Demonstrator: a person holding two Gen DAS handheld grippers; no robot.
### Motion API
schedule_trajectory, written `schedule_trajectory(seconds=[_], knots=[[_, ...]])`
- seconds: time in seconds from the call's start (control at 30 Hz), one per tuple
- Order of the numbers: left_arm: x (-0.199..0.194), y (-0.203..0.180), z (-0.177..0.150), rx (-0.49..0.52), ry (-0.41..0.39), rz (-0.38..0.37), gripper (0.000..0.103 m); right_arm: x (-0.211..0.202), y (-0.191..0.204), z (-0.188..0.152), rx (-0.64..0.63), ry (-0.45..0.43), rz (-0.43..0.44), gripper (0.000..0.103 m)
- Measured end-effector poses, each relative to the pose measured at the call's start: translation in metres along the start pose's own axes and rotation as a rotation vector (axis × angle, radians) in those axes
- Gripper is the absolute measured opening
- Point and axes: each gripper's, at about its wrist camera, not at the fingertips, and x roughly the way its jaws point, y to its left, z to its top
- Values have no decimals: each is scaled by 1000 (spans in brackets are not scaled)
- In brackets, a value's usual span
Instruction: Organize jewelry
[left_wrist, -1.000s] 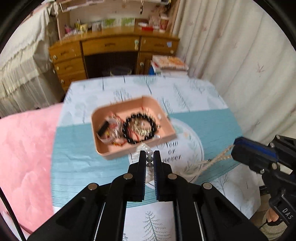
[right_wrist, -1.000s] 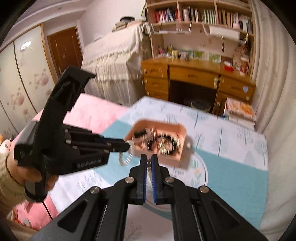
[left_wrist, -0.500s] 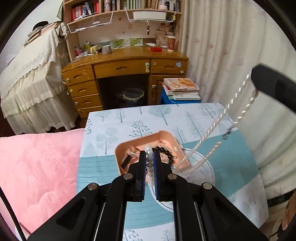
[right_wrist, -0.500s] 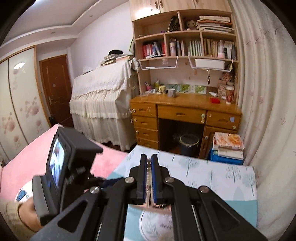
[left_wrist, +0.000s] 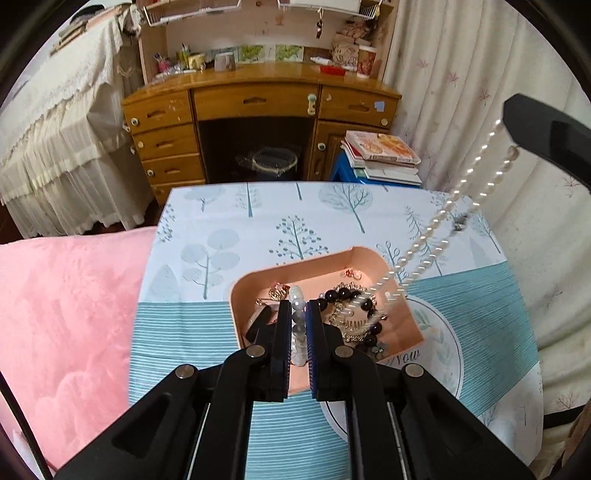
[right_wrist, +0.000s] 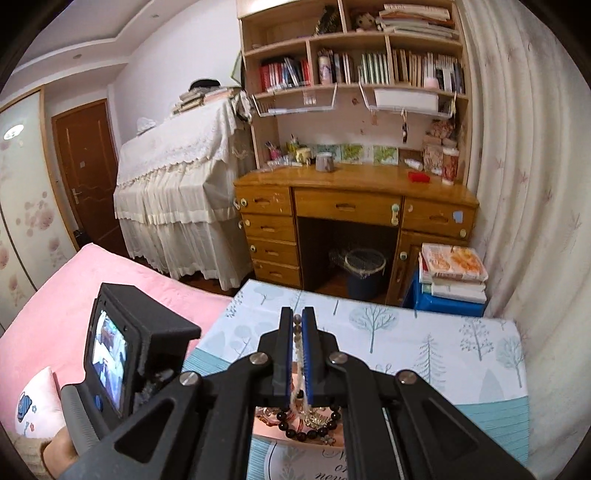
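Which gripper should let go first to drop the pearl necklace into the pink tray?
Probably left: the left gripper grips the white pearl necklace low over the pink tray; the right gripper holds it high, strands taut.

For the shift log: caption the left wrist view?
Both tools stretch a pearl necklace above the pink tray of jewelry.

Glossy pearl necklace (left_wrist: 439, 225); matt pink plastic tray (left_wrist: 402, 317); printed cloth tablecloth (left_wrist: 229, 229).

There is one pink tray (left_wrist: 255, 291), one pearl necklace (left_wrist: 439, 225), one black bead bracelet (left_wrist: 347, 295) and two grippers, the left gripper (left_wrist: 298, 314) and the right gripper (right_wrist: 297, 321). In the upper middle stands one wooden desk (left_wrist: 258, 99), with one stack of books (left_wrist: 384, 158) (right of it).
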Motion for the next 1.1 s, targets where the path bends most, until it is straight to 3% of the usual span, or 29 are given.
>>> schedule_trajectory(seconds=[0.13, 0.17, 0.23, 0.27, 0.3, 0.43, 0.63, 0.73, 0.8, 1.0, 1.1], knots=[[16, 2, -6, 9, 27, -25, 8, 22, -1, -8, 3, 74, 29, 5], [18, 2, -7, 7, 28, -29, 16, 26, -1, -11, 1, 93, 19, 5], [17, 3, -9, 2, 23, -31, 45, 27, 1, -14, -12, 90, -8, 5], [15, 3, -10, 1, 14, -29, 64, 26, 2, -15, -18, 87, -11, 5], [11, 3, -10, 1, -5, -19, 71, 24, 3, -15, -17, 81, -11, 6], [-4, 2, -9, 3, -41, 13, 72, 16, -2, -15, 16, 71, 4, 6], [-27, 2, -12, 11, -83, 115, 83, 4, -4, -21, 27, 66, -1, 6], [-39, 3, -16, 15, -86, 64, 87, -3, -4, -30, 24, 73, -4, 6], [-47, 5, -22, -10, -95, 50, 96, -9, -5, -36, 29, 77, -1, 6], [-77, -3, -49, -4, -178, 120, 102, -32, -12, -66, 66, 87, 9, 6], [-91, -11, -69, -7, -204, 104, 102, -46, -15, -90, 82, 99, 8, 7]])
